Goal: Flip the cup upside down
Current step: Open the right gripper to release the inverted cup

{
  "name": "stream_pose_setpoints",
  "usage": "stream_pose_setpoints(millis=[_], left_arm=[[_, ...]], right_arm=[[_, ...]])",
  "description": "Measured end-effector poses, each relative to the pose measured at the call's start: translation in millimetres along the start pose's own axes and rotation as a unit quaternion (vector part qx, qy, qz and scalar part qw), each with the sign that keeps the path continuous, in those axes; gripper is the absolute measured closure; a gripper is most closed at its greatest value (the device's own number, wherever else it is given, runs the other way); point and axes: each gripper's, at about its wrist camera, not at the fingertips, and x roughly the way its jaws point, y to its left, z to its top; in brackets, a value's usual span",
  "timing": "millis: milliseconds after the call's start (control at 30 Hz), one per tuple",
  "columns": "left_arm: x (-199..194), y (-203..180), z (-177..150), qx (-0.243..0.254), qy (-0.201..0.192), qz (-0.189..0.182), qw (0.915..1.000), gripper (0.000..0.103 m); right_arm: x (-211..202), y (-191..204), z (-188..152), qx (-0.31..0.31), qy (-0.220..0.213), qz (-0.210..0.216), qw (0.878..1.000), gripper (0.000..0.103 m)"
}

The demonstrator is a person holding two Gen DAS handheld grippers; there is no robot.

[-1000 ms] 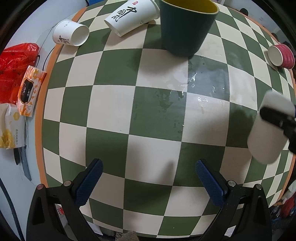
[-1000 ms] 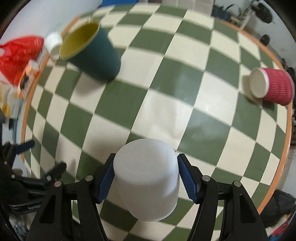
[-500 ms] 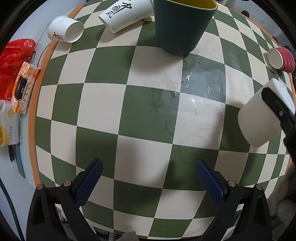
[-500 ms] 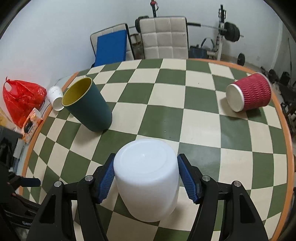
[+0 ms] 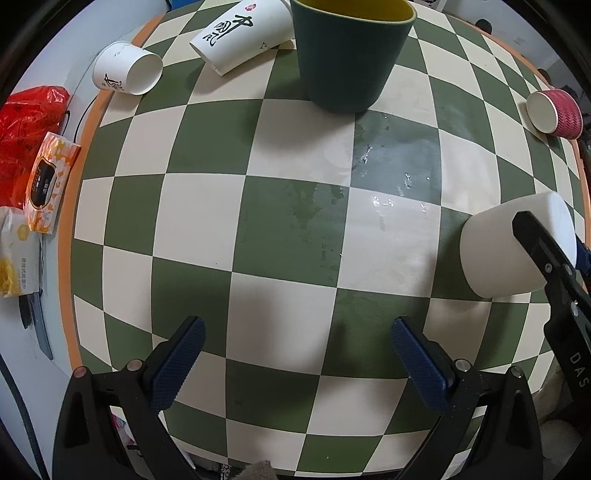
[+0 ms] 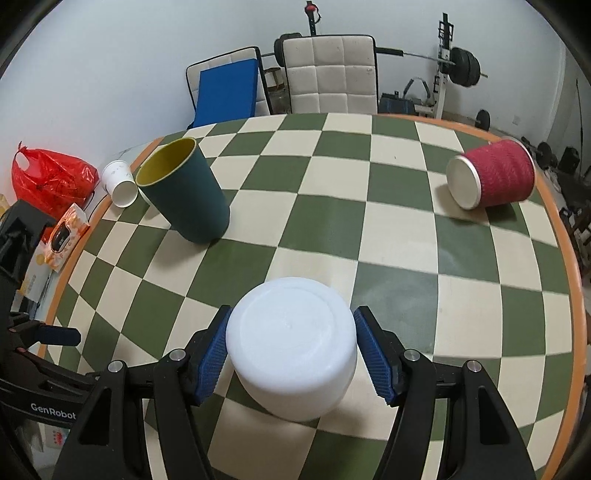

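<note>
My right gripper [image 6: 291, 354] is shut on a white plastic cup [image 6: 293, 347], its blue pads pressed on both sides. The cup's flat base faces up and away and its mouth points down at the checkered table [image 6: 399, 206]; whether the rim touches the table I cannot tell. In the left wrist view the white cup [image 5: 498, 247] hangs tilted at the right edge, with the right gripper's black finger across it. My left gripper [image 5: 295, 358] is open and empty above the near part of the table [image 5: 199, 206].
A dark green cup with yellow inside [image 6: 184, 192] stands upright at the back left. A red ribbed paper cup [image 6: 491, 177] lies on its side near the right rim. Two white paper cups [image 5: 127, 72] [image 5: 240, 31] lie at the far left. Wet patch [image 5: 395, 162] mid-table. Tissue packs and red bag [image 5: 26, 122] off the left edge.
My right gripper has turned the white cup over, so its base now faces up instead of its side, and brought it lower toward the table. The left gripper stayed open.
</note>
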Motion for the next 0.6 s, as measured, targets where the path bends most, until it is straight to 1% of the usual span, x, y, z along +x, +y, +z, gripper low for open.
stream_pose_setpoints(millis=[67,267,367,433,600], left_arm=[[-0.6,0.3,-0.2,0.001,0.000,0.000,1.0000,0.000],[-3.5,3.3,-1.0,0.003,-0.003,0.001,1.0000,0.000],[-6.9,5.2,-2.8,0.004,-0.007,0.000,1.0000,0.000],[-9.5,5.6,-3.8,0.006,-0.011,0.001,0.9999,0.000],[-24.3,5.7,-6.2,0.016,-0.026,0.000,0.9995,0.000]], right_arm=[[-3.4,-1.5,-7.3,0.002,0.002,-0.001,1.000,0.034],[-4.2,-3.6,-15.7,0.006,0.028,-0.007,1.000,0.033],[-7.2,-5.3,-16.0,0.015,0.030,-0.013,0.999,0.026],[-11.4,-7.6,-17.4,0.026,0.032,-0.020,0.999,0.025],[-30.7,-11.7,-18.4,0.049,0.037,-0.043,0.997,0.012]])
